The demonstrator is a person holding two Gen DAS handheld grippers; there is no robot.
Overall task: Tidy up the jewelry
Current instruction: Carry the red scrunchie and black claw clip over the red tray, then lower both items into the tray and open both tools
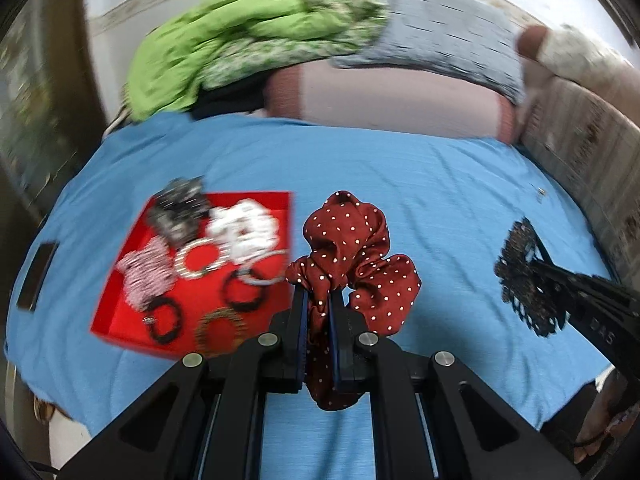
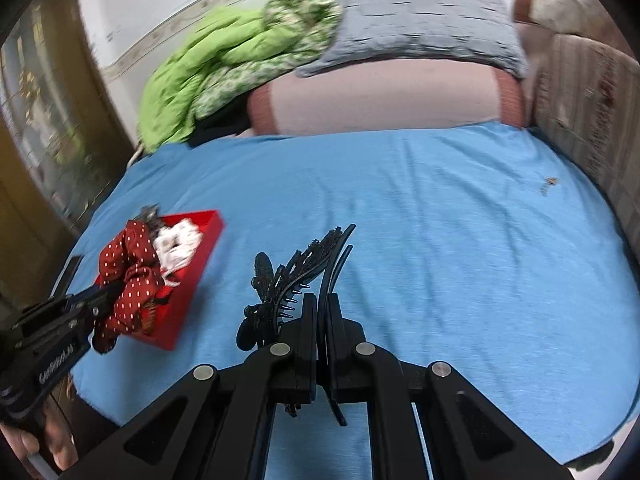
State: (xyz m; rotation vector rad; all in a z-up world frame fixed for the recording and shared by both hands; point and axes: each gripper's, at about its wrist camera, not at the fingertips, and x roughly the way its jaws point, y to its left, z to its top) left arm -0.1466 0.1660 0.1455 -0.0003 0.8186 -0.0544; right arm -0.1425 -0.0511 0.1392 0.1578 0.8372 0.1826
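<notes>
My left gripper (image 1: pixel 319 300) is shut on a dark red scrunchie with white dots (image 1: pixel 352 256), held above the blue sheet just right of the red tray (image 1: pixel 120 312). The tray holds scrunchies, bangles and black hair ties. My right gripper (image 2: pixel 322 300) is shut on a black lace hair clip (image 2: pixel 288 276), held over the sheet. The clip also shows in the left wrist view (image 1: pixel 520 276), and the scrunchie (image 2: pixel 128 276) and tray (image 2: pixel 208 236) show in the right wrist view at the left.
A blue sheet (image 1: pixel 400 184) covers the bed. A pink pillow (image 1: pixel 392 100), a grey pillow (image 1: pixel 440 36) and green bedding (image 1: pixel 224 44) lie at the head. A dark phone (image 1: pixel 38 276) lies left of the tray. A small earring-like item (image 2: pixel 548 184) lies at the far right.
</notes>
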